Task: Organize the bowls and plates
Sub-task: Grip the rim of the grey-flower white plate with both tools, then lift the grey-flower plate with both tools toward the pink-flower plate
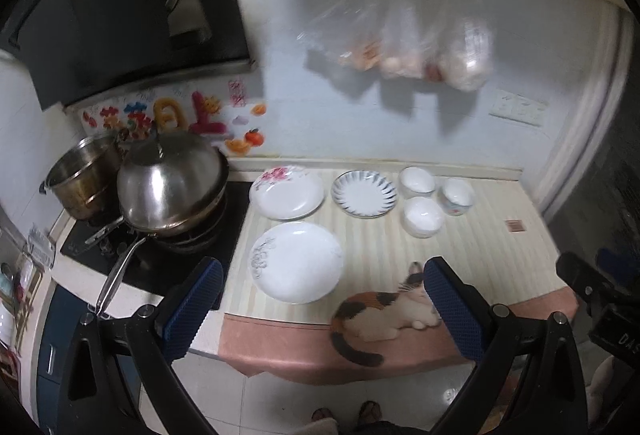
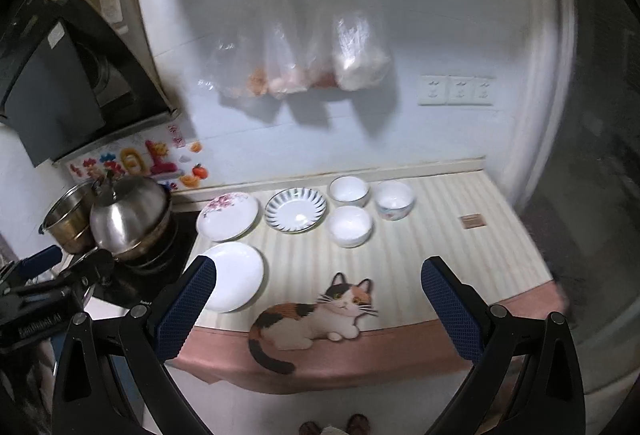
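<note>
Nothing stacked yet: three plates at nine o'clock, three bowls at twelve, all separate on the tabletop; both grippers' jaws wide apart, empty.

We find the striped mat bare directly ahead of the right gripper, up to the three bowls clustered at the back. Ahead and left of it, three plates lie apart from one another, with narrow strips of mat between them. Further left, the lidded pot and its long handle block the stove; the handle juts towards the left gripper. Plastic bags hang on the wall well above the dishes. We note open mat to the right of the bowls.
</note>
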`<state>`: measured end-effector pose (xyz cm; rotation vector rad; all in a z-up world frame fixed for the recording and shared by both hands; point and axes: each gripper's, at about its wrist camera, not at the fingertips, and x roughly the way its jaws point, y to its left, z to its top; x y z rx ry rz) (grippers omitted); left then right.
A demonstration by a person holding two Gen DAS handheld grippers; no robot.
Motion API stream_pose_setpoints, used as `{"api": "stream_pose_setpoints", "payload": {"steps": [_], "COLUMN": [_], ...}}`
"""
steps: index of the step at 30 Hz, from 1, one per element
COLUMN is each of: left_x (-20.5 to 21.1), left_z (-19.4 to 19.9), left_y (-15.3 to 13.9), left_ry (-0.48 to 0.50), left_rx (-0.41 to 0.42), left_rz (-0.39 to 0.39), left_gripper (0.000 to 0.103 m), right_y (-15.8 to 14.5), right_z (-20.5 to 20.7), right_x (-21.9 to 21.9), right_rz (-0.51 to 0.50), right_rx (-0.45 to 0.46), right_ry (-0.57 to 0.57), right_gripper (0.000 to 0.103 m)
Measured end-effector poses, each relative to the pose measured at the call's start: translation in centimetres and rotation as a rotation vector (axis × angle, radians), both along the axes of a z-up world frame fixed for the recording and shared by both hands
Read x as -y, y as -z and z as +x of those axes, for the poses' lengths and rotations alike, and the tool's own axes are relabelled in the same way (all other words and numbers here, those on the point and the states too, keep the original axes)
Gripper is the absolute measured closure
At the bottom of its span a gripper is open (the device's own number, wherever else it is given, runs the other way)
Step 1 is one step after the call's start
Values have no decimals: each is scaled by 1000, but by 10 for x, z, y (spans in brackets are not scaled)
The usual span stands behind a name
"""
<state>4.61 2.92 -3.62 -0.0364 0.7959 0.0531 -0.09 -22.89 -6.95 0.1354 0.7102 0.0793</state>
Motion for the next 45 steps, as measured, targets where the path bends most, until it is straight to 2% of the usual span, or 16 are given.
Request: {"api": "stream_pose_setpoints", "payload": {"steps": [2,6,7,16,19,21,23,25,26,28,29,31,36,40,45], "left_x": [-19,-57,-65,-119,-132,-137,-143,-147,-148,-149,-150,-147,-143,-133,-111], "left_z": [13,57,70,161,189,202,216,223,226,228,228,225,214,206,194], "left_y": [21,84,101,231,269,287,310,327,334,344,345,343,340,329,303], "left_ry": [-26,-98,-106,-175,-195,-203,-204,-204,-202,-199,-195,-198,-204,-197,-157], "left_rx": [-25,-162,-210,-455,-518,-550,-595,-632,-649,-671,-669,-656,-641,-629,-584], "left_rz": [5,8,-3,-118,-131,-146,-169,-182,-184,-199,-220,-222,-227,-219,-212], "left_gripper": [0,0,0,2,10,17,31,42,50,63,65,65,65,65,65], "right_y": [28,94,110,266,308,332,352,370,377,389,393,398,400,395,378], "right_z": [23,78,93,232,272,292,308,319,323,331,333,336,334,332,320], "right_x": [-6,-27,-32,-86,-106,-119,-133,-147,-153,-163,-167,-171,-173,-164,-142], "right_rz": [82,181,181,173,183,197,197,212,217,212,219,230,214,203,211], "right_rx": [-67,-206,-236,-468,-545,-587,-629,-670,-685,-713,-722,-745,-711,-698,-677], "right_ry": [-35,-79,-86,-249,-309,-345,-382,-424,-443,-467,-475,-490,-487,-502,-501], "right_gripper": [0,0,0,1,5,12,19,32,36,50,55,76,83,83,83]}}
